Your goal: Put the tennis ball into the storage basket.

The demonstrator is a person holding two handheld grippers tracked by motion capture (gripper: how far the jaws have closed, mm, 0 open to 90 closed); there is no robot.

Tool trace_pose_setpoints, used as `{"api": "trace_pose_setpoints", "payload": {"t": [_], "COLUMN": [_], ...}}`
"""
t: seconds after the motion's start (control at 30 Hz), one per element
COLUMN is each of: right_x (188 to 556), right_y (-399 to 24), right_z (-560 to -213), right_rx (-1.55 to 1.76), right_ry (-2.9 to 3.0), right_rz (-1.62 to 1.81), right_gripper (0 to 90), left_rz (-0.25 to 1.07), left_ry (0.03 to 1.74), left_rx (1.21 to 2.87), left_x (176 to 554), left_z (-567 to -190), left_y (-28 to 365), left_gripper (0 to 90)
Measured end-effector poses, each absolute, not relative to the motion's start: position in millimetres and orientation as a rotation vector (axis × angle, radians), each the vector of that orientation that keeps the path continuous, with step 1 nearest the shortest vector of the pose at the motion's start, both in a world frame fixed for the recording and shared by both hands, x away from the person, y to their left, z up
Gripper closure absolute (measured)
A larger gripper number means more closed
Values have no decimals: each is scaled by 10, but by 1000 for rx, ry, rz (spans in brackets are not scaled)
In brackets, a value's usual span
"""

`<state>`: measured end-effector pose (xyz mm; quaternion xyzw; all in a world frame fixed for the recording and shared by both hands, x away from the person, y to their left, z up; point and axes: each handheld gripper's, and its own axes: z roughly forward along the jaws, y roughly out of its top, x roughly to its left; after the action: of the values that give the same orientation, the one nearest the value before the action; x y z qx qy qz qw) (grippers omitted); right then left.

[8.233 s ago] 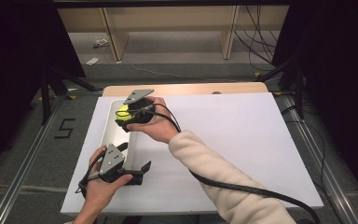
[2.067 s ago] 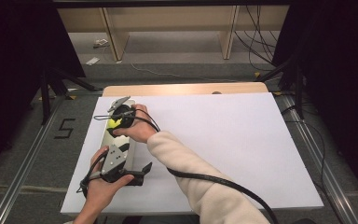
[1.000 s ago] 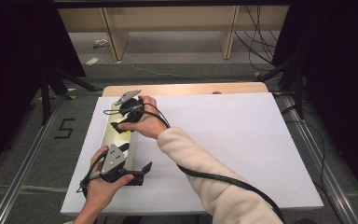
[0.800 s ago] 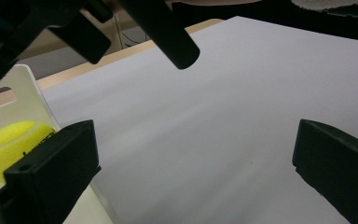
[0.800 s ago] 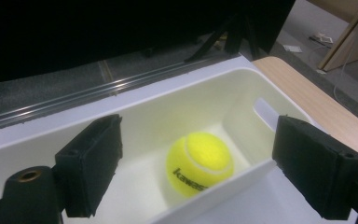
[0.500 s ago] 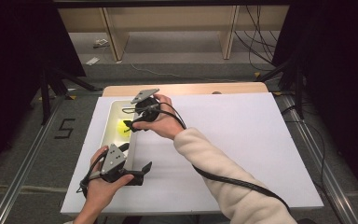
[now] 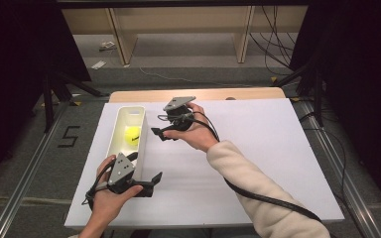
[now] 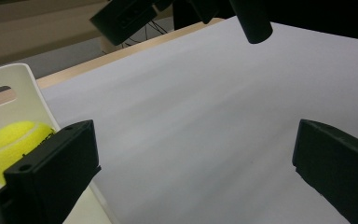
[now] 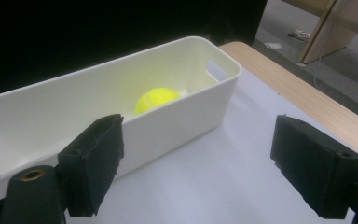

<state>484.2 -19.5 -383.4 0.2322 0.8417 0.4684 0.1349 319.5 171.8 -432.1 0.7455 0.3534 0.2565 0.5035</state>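
While a tennis ball (image 7: 132, 135) lies in the white bin (image 7: 117, 119), both hand-held grippers (left (image 7: 149, 184), right (image 7: 160, 134)) gape apart, holding nothing.

So the bench (image 7: 287, 163) has a flat white sheet over it, with a strip of bare light wood (image 7: 198, 94) at the far edge. Grey floor past that has a wooden shelf frame (image 7: 178, 25), some black cables (image 7: 273, 44), and a "5" marking (image 7: 69, 136) on the left.
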Motion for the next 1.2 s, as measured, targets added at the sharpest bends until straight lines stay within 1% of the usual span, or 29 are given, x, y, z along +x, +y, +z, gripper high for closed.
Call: {"api": "trace_pose_setpoints", "payload": {"t": [0.27,0.3,0.37,0.43,0.93,1.2], "right_x": [4817,4817,4811,4805,4752,4708], "right_y": [-504,-545,-623,-701,-1329,-1581], "right_z": [-3865,-3874,-3891,-3907,-4027,-4047], "right_rx": [716,720,733,746,846,895], "right_ry": [2414,2410,2403,2397,2348,2317], "right_rz": [1356,1359,1355,1353,1325,1335], "right_gripper": [182,182,184,185,193,198], "left_rz": [619,658,622,614,619,618], "left_ry": [854,835,850,854,861,862], "left_rx": [1799,1804,1796,1795,1797,1796], "left_x": [3194,3214,3202,3197,3208,3210], "left_z": [-4321,-4313,-4321,-4322,-4323,-4323], "left_y": [1712,1730,1717,1716,1722,1720], "left_gripper": [0,0,0,0,0,0]}}
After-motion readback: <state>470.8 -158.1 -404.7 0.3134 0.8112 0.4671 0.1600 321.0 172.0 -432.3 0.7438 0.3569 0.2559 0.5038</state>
